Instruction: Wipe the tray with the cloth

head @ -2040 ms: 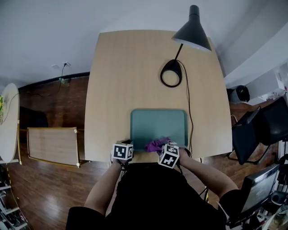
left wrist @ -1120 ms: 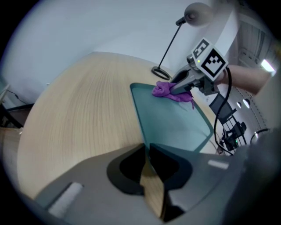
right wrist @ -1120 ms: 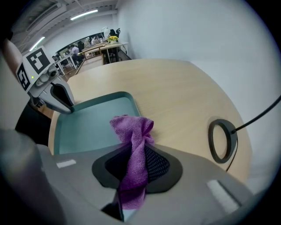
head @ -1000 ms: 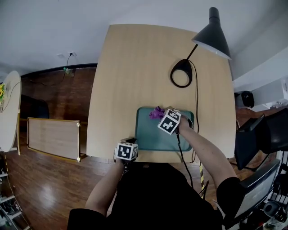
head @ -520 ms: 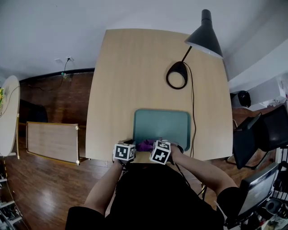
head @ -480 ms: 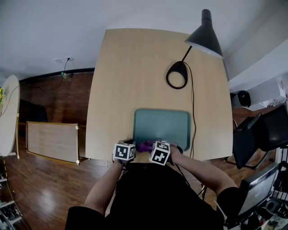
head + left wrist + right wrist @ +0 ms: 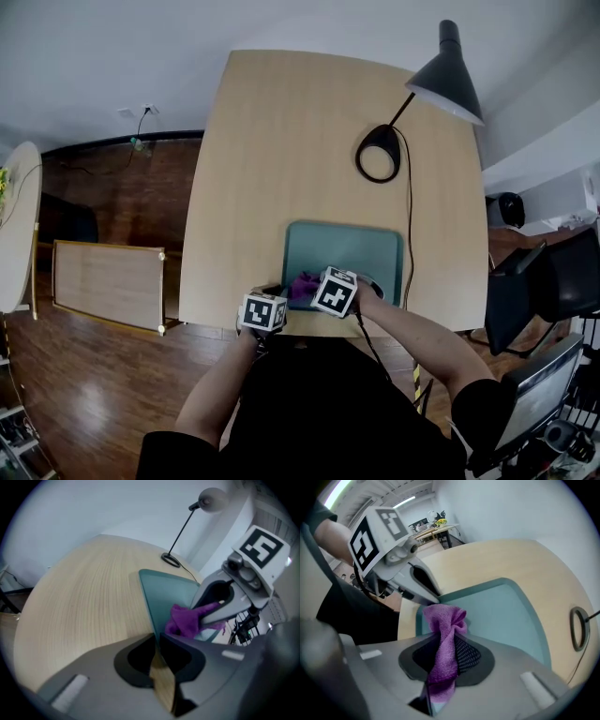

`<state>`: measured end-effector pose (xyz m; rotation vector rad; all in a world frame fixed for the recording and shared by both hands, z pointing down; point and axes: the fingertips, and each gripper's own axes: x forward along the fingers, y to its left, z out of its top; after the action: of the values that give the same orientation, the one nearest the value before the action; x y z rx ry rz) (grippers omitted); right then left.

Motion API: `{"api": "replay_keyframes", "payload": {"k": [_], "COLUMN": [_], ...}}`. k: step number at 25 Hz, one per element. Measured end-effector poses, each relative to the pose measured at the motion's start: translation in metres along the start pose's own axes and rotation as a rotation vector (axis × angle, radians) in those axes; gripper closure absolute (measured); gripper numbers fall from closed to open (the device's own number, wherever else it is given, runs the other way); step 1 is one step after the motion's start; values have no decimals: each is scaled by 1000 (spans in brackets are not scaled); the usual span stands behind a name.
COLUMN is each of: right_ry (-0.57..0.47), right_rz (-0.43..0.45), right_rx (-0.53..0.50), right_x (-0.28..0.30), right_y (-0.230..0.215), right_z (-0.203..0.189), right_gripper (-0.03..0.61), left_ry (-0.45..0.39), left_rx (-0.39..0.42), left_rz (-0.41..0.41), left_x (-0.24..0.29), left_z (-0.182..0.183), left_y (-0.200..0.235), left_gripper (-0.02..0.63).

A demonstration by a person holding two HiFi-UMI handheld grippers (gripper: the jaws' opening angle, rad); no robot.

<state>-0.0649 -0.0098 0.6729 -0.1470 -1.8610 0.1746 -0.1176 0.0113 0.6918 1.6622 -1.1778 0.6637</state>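
**Two tongs, one tray: mid-wipe in the near left corner**

Both tongs are busy at the near end of the tray point(image 7: 349, 253), which sits on the table point(image 7: 281, 141) close to the near edge, with a lamp point(image 7: 448, 70) further back.

The right tongs point(image 7: 446, 644) are clamped on the cloth point(image 7: 444, 620). It's bunched up between the jaws, with a fat purple wad sticking out past the tips. From the head view that wad is over the near left part of the tray, and from the left gripper view it looks like it's down on the tray floor just inside the left rim.

The left tongs point(image 7: 157, 641) have their jaws together with nothing bulky in them. The tips sit right at the tray's near left corner. They may be nipping the rim or just parked against it, I honestly can't tell. Either way I'd guess they're there to stop the tray sliding.

So I'd call this the wiping step itself, somewhere in the middle. The cloth is gripped and on the tray, so there's no picking up left to do. How much of the tray has been covered I can't say, since it looks equally plain all over.

For the next move I'd want the right tongs to drag the wad away from this corner, towards the far end and the right side. They should keep it pressed down so it actually rubs instead of skating. The left tongs should stay put.
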Motion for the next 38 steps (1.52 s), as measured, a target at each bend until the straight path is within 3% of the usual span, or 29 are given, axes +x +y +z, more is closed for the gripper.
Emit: {"api": "replay_keyframes", "payload": {"k": [10,13,16,20,25,29,34,38], "right_ry": [17,10,-13,-29,-29,-6,16,23], "right_rz": [-229,-241,-244,-156,-94,-34,-33,-88], "right_rx": [49,90,90,97,15,-34,-126,-130], "right_x": [-23,-27,-25,-8,4,11,11,8], "right_y": [-135,-149,-130,-63,10,47,44,-5], "right_z": [23,28,30,20,13,5,11,34], "right_gripper": [503,503,503,503,503,503,503,503], "left_ry": [-3,-8,-9,3,9,-103,-256,-316], "left_rx": [24,19,2,-6,-8,-82,-190,-268], "left_rz": [5,4,-18,-65,-92,-124,-136,-107], "left_x": [1,2,-2,2,4,-9,-45,-76], "left_z": [-2,-1,1,-4,-2,5,8,2], "left_y": [7,7,2,-3,-7,1,25,51], "left_gripper": [552,552,552,551,548,520,509,508]}}
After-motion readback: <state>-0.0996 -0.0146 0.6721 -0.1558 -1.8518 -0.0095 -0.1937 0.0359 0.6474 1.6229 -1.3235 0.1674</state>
